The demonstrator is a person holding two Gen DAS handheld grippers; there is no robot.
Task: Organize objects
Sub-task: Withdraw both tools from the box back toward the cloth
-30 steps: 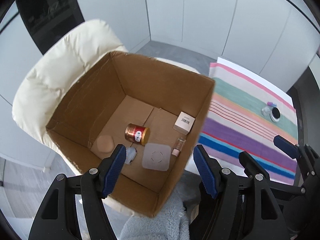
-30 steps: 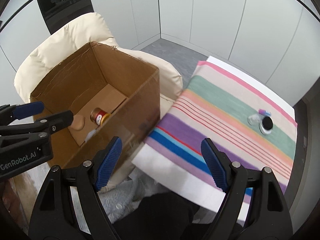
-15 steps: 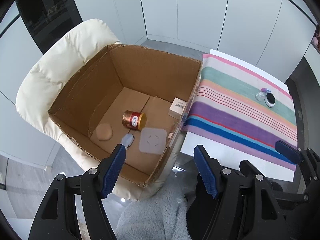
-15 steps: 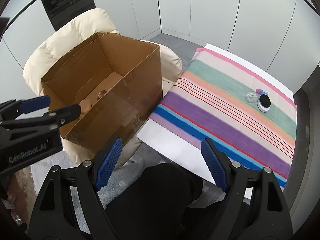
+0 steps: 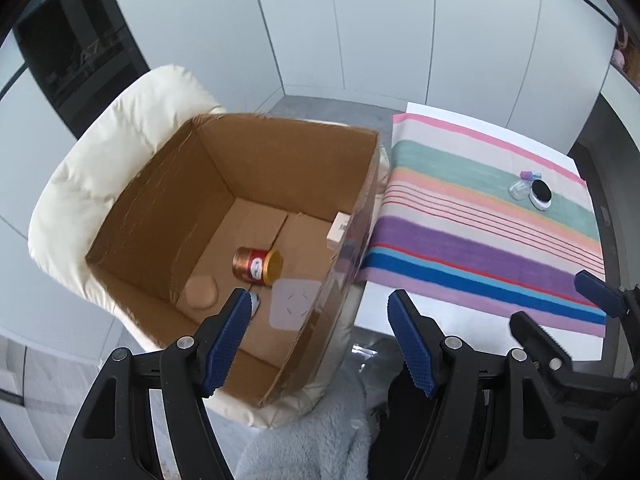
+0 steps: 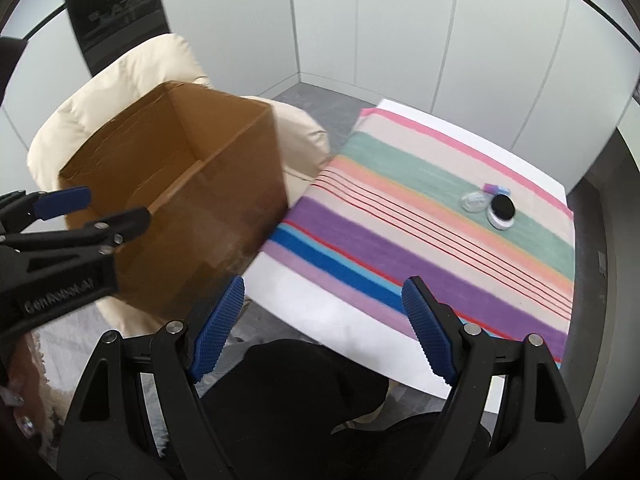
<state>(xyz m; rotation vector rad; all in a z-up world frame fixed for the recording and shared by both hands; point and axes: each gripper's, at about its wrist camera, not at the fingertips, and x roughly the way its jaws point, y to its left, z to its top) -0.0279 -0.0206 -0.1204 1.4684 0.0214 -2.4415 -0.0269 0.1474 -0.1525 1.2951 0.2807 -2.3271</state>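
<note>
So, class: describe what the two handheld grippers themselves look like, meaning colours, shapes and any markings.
Both the left gripper and the right gripper have black plastic frames with triangular cut-outs and silver screws. Each finger ends in a blue pad with a fine grid texture. The left gripper's body carries white "GenRobot.AI" lettering. No cables show.

In the left wrist view, the cardboard box's point(image 5: 362, 208) right wall hid most of a white carton point(image 5: 339, 232), and a blue finger pad point(image 5: 230, 334) covered a pale item. At upper right, the small purple object point(image 5: 529, 175) was too tiny to identify.
</note>
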